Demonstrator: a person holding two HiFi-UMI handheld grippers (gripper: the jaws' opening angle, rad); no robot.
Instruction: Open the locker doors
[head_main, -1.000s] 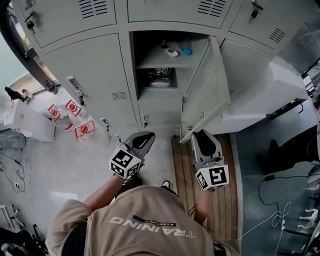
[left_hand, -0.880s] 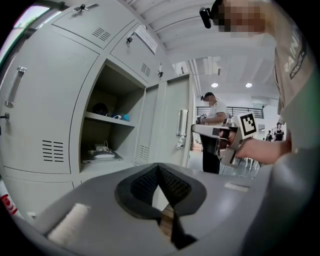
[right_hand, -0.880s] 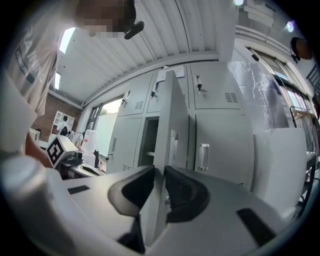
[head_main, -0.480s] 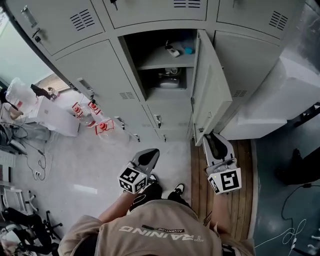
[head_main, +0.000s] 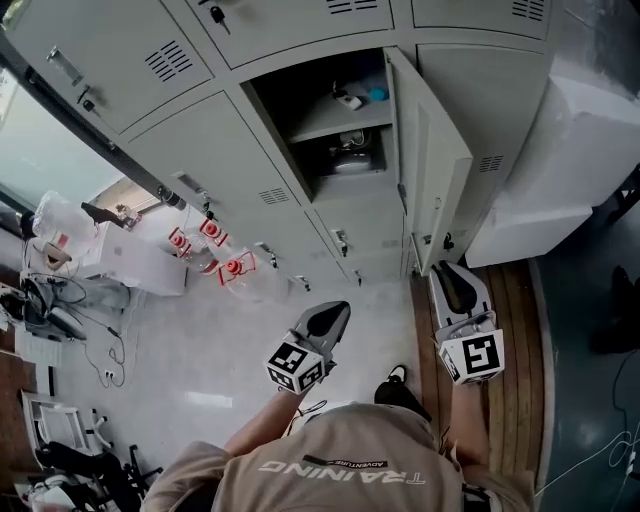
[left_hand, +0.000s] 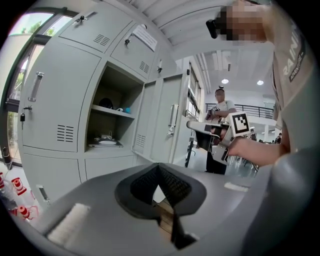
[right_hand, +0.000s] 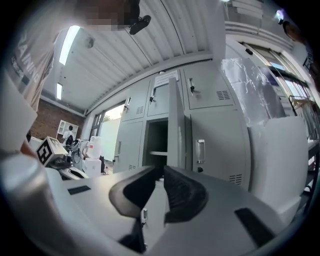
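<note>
Head view: one locker door is seen swung open; the neighbouring doors left of it remain shut. Just below the open door, the right gripper is closing its jaws on nothing, and the left gripper is held pressed together, empty.

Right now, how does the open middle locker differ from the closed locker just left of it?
The middle locker has its door swung out to the right, while the left locker is flat shut. The middle locker shows a shelf with small things on it, while the left locker hides its inside. Both are pale grey metal.
</note>
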